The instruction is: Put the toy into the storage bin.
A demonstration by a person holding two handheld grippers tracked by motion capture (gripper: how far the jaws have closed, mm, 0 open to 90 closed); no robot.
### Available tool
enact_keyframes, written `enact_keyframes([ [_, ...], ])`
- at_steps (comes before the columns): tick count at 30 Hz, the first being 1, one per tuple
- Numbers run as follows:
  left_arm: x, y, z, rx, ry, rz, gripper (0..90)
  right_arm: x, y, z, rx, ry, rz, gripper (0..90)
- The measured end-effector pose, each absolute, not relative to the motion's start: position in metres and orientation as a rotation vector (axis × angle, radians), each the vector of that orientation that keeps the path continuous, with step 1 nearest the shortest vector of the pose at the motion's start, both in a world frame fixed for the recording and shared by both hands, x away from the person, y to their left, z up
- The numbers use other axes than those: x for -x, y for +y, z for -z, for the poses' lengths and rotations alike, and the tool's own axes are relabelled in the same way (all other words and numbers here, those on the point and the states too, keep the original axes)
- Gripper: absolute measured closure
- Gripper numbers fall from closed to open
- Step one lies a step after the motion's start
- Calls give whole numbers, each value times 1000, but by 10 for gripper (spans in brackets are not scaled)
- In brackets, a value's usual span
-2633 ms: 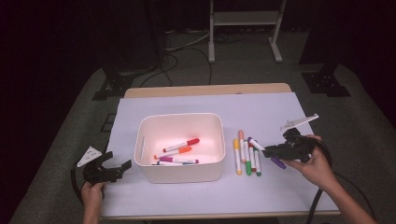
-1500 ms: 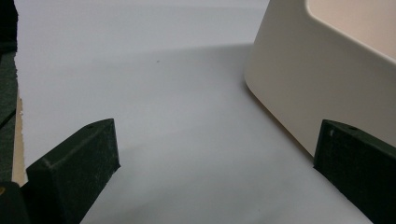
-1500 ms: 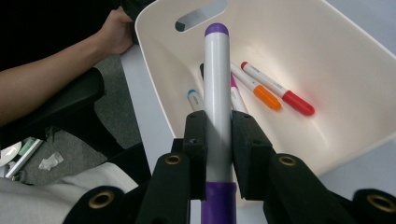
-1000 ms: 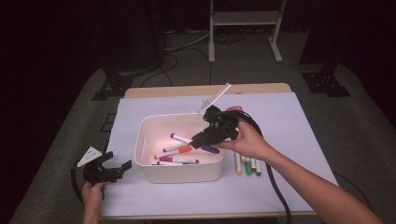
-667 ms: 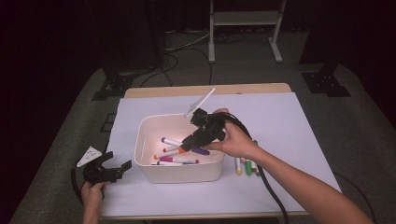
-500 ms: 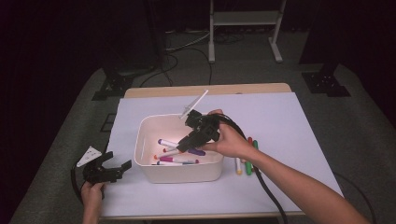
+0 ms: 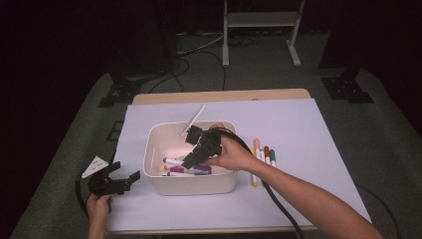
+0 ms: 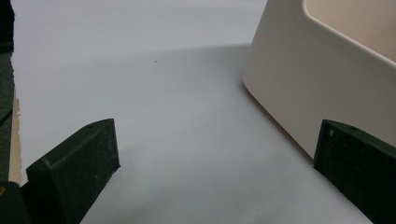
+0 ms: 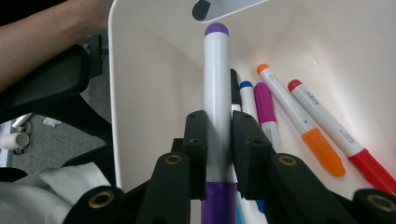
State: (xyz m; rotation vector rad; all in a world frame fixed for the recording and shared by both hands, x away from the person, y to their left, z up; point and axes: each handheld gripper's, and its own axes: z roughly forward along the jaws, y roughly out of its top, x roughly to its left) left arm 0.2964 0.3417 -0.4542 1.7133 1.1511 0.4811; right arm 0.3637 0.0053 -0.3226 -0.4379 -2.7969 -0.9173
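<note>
Four markers (image 9: 299,121) already lie in the white bin (image 7: 154,149), and the right claw (image 9: 218,140), closed tight on a purple marker (image 9: 217,84), hangs low inside it, so this one seems ready to be let go. Some more markers (image 7: 263,154) wait on the counter (image 7: 318,129) just beside the bin. Left claw (image 8: 210,154) rests open near the bin's wall, holding nothing

marker (image 9: 217,93): white, purple ends | bin (image 7: 154,149): cream | table cover (image 7: 308,129): pale lilac
</note>
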Motion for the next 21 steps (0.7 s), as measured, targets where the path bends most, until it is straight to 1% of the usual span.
enact_keyframes([
  [17,-296,342,454,-1709,1152,-483,0,-364,22,340,394,-2812,816,752],
  [21,-296,342,454,-1709,1154,-486,0,-365,23,342,395,-2812,811,668],
])
